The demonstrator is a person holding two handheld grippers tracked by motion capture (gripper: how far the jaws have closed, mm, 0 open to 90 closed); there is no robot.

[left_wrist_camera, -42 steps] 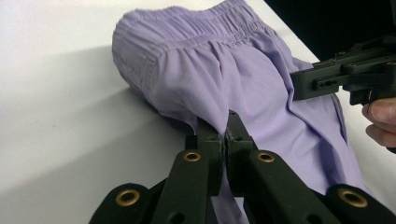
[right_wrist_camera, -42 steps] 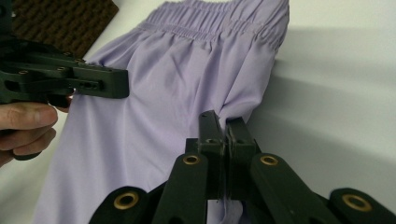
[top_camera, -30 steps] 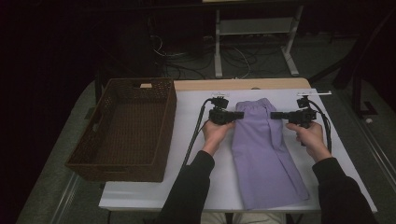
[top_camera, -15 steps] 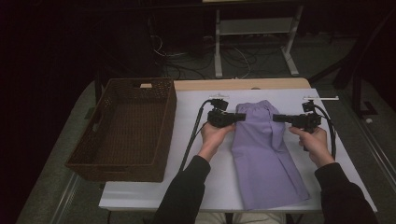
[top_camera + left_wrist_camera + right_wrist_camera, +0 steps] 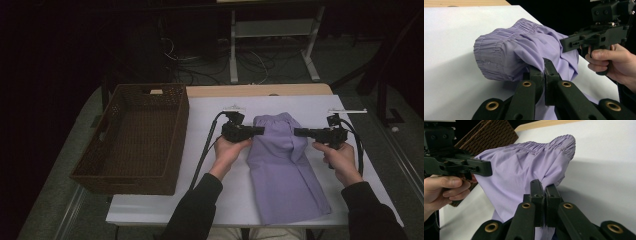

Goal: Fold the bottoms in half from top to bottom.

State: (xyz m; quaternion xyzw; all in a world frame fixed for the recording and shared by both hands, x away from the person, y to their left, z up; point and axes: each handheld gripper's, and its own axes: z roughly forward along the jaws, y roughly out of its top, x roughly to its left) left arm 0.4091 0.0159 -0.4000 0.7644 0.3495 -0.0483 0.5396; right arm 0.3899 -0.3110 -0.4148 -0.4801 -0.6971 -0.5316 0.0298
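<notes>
Garment: a lilac pair of shorts (image 5: 285,170) with a gathered elastic waistband (image 5: 499,45); it lies lengthwise on the worktop, waistband end farthest from the person, hem end nearest the person's edge.

Waistband end: lifted off the worktop and bunched into a hump between the two grippers (the left gripper view shows shadow beneath it); the hem end lies flat.

Left gripper: the left gripper (image 5: 256,131) sits at the shorts' left edge, just below the waistband, pointing across toward the fabric. Its jaws are pressed together on a fold of the lilac cloth, seen close in the left gripper view (image 5: 543,72).

Right gripper: the right gripper (image 5: 300,132) sits at the shorts' right edge, level with the other one and facing it. Its jaws are likewise clamped together on a pinch of cloth, seen in the right gripper view (image 5: 544,192).

Hands: left hand (image 5: 229,152) just left of the shorts, right hand (image 5: 340,160) just right of them; dark sleeves behind both.

Worktop: white worktop (image 5: 235,190) bearing the shorts, with a strip of bare wood beyond the waistband end.

Basket: brown wicker basket (image 5: 172,130), well left of the shorts, apart from them, beyond the left hand.

Cables: one black cable trails from each gripper (left one (image 5: 205,150) runs between basket and shorts).
</notes>
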